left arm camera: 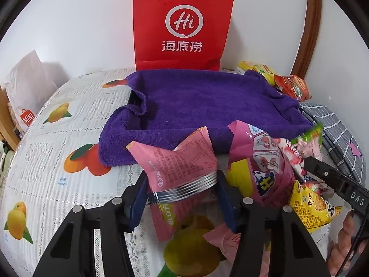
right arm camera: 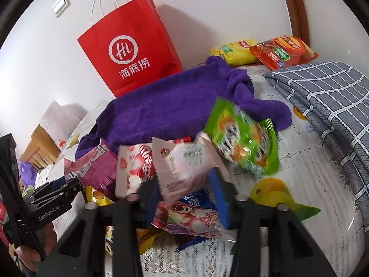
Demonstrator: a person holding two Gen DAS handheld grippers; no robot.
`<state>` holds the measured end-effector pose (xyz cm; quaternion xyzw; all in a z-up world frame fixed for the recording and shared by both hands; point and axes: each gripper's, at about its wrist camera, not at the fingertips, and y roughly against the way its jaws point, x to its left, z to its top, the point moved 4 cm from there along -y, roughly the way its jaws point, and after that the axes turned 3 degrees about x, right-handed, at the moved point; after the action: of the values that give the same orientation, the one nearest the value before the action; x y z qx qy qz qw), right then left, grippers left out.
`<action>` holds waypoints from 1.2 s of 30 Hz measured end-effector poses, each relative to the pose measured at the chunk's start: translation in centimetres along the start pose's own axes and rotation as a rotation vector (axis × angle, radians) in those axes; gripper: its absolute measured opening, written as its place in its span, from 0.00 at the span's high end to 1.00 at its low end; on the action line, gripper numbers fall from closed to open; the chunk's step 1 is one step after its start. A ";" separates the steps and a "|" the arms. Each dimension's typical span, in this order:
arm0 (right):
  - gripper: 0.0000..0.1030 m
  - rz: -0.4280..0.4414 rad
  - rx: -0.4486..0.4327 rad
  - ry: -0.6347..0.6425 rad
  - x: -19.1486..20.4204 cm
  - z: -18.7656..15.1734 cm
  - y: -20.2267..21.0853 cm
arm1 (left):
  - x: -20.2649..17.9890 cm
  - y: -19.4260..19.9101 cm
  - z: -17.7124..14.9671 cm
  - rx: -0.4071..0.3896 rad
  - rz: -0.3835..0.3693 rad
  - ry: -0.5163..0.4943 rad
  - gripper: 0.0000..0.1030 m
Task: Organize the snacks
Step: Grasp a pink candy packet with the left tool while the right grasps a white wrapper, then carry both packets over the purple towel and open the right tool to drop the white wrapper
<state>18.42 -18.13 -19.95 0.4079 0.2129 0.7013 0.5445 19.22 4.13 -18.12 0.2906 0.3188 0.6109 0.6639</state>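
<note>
Low in the middle of the left wrist view, the left gripper (left arm camera: pixel 182 192) is closed on a pink snack packet (left arm camera: pixel 177 164) with silver stripes; the blue pads (left arm camera: pixel 138 204) press its two sides, and the packet stands up out of them toward the purple towel (left arm camera: pixel 198 106). Just right of it in that view lies a larger pink bag (left arm camera: pixel 258 161) with cartoon print, and beyond that a yellow packet (left arm camera: pixel 309 207) at the right edge.

Low in the middle of the right wrist view, the right gripper (right arm camera: pixel 184 196) clamps a pale pink-and-white packet (right arm camera: pixel 184 161), held above the heap. A green packet (right arm camera: pixel 244 138), blurred, sits just up and right of it; whether the two touch cannot be told. Left of the held packet are a white packet with strawberries (right arm camera: pixel 133 168) and the larger pink bag (right arm camera: pixel 96 168). Below the fingers lies a bear-print wrapper (right arm camera: pixel 189 219) on top of a blue one (right arm camera: pixel 193 198).

Behind the heap the towel is draped over a shallow box, filling the middle of both views. A red paper bag (right arm camera: pixel 129 53) stands against the wall in the upper left. A yellow chip bag (right arm camera: pixel 235 50) and a red chip bag (right arm camera: pixel 281 50) lie at the upper right, with a grey checked cloth (right arm camera: pixel 327 97) below them. All rest on a fruit-print tablecloth (left arm camera: pixel 57 161).
</note>
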 end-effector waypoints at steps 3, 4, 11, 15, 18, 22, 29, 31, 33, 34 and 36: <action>0.82 0.014 0.023 -0.014 -0.3 -0.1 -0.5 | -0.1 0.1 0.0 -0.007 -0.006 -0.002 0.56; 0.82 0.014 0.021 -0.015 -0.3 -0.1 -0.5 | -0.1 0.1 0.0 -0.013 -0.004 -0.003 0.57; 0.89 0.029 -0.055 -0.006 -0.3 -0.2 0.9 | 0.7 1.0 0.4 -0.058 -0.011 0.028 0.61; 0.90 0.035 -0.132 0.013 0.0 -0.1 2.3 | 1.1 1.4 0.6 -0.084 -0.040 0.055 0.62; 0.91 0.024 -0.157 0.027 0.4 -0.1 2.9 | 0.9 1.7 0.7 -0.099 -0.051 0.048 0.63; 0.91 -0.008 -0.135 0.072 1.4 0.8 3.3 | 0.9 1.6 0.6 -0.094 -0.051 0.048 0.63; 0.91 -0.004 -0.111 0.100 3.7 6.7 4.1 | 2.0 1.7 0.7 -0.094 -0.053 0.095 0.63; 0.91 0.009 -0.108 0.113 4.4 8.5 3.2 | 2.3 1.7 0.7 -0.093 -0.060 0.111 0.63; 0.91 0.011 -0.114 0.131 5.0 9.7 1.8 | 2.5 1.8 0.7 -0.098 -0.055 0.119 0.63; 0.91 0.011 -0.110 0.134 5.1 10.1 0.9 | 2.7 1.9 0.8 -0.103 -0.050 0.123 0.63; 0.91 0.026 -0.093 0.124 5.1 10.7 -1.1 | 2.9 2.0 0.8 -0.111 -0.043 0.131 0.63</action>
<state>27.29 -14.62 -12.84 0.3408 0.2083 0.7412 0.5395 18.71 7.17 -16.25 0.2061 0.3334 0.6310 0.6695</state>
